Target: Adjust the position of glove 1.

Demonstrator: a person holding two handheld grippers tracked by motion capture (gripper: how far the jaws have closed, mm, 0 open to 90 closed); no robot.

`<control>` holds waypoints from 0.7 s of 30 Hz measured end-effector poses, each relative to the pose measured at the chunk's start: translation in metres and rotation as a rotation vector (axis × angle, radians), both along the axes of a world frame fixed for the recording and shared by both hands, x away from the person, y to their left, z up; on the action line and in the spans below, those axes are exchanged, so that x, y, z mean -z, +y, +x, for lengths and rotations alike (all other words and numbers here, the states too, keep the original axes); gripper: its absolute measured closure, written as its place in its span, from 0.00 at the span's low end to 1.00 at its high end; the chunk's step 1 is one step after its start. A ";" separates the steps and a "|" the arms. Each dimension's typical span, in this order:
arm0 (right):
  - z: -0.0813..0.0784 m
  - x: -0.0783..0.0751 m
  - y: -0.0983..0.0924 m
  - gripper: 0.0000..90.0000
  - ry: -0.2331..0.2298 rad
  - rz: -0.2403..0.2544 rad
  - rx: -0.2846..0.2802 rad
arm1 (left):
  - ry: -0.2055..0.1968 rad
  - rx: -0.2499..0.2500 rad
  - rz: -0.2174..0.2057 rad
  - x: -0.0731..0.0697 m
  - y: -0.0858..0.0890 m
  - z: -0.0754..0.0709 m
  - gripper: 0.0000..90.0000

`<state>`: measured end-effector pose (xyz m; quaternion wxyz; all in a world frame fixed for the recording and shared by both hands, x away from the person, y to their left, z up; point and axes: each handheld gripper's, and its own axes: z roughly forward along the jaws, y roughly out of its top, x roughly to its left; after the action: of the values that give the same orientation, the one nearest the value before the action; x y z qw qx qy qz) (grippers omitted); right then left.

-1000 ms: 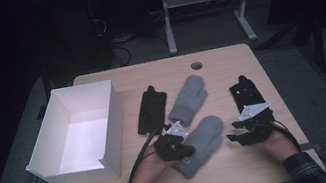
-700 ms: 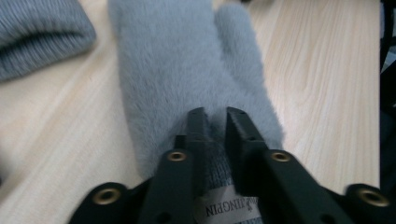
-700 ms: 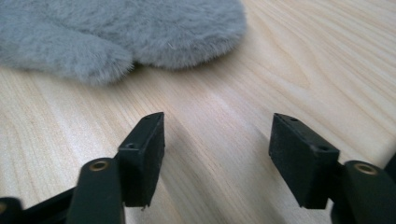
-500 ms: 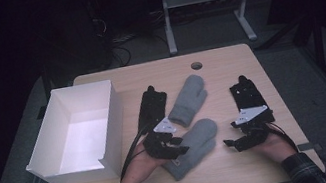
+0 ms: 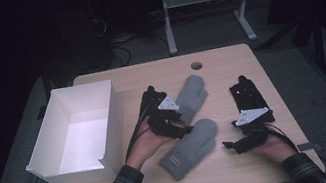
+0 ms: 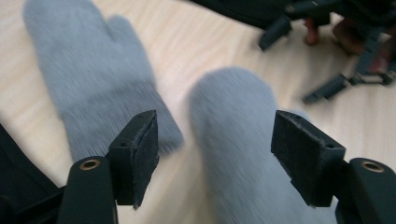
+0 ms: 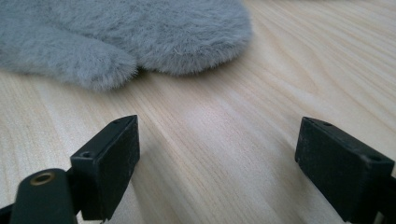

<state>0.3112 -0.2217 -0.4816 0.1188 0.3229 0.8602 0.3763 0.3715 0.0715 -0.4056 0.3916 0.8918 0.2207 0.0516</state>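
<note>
In the high view we see two soft, light, fuzzy grey mittens, the near mitten [image 5: 190,148] at the surface's [image 5: 246,173] centre and the far mitten [image 5: 191,94] at its 12 o'clock; we judge the ribbed cuff the firmest hold. In the left gripper view, the left hand-held gripper [image 6: 215,140] has just been opening, its jaws wide astride the near mitten without pressing. In the right gripper view, the right hand-held gripper [image 7: 217,154] has also just been opening and holds nothing over bare wood, with the mitten at 11 o'clock.

Dim room, lit table [image 5: 228,67]; left gripper view blurred, perhaps by motion.
</note>
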 end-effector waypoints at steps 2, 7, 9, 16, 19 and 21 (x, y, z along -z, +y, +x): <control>0.000 0.000 0.000 0.15 0.001 0.000 0.000 | -0.003 -0.016 0.005 0.000 -0.004 0.009 0.33; 0.000 0.000 0.000 0.15 0.001 0.000 0.000 | -0.011 -0.043 0.013 0.001 -0.015 0.029 0.45; 0.000 0.000 0.000 0.15 0.004 0.004 0.002 | -0.008 -0.045 0.023 0.003 -0.019 0.034 0.61; 0.000 0.000 0.000 0.15 0.001 0.002 0.001 | -0.018 -0.108 0.078 0.013 -0.038 0.062 0.88; 0.000 0.000 0.000 0.15 0.006 0.006 0.002 | -0.026 -0.136 0.099 0.014 -0.045 0.075 0.99; 0.000 0.000 0.000 0.15 0.001 0.002 0.001 | -0.032 -0.143 0.128 0.016 -0.048 0.083 0.99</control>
<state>0.3111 -0.2216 -0.4815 0.1180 0.3237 0.8597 0.3770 0.4548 0.0240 -0.4216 0.3328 0.8960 0.2735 0.1078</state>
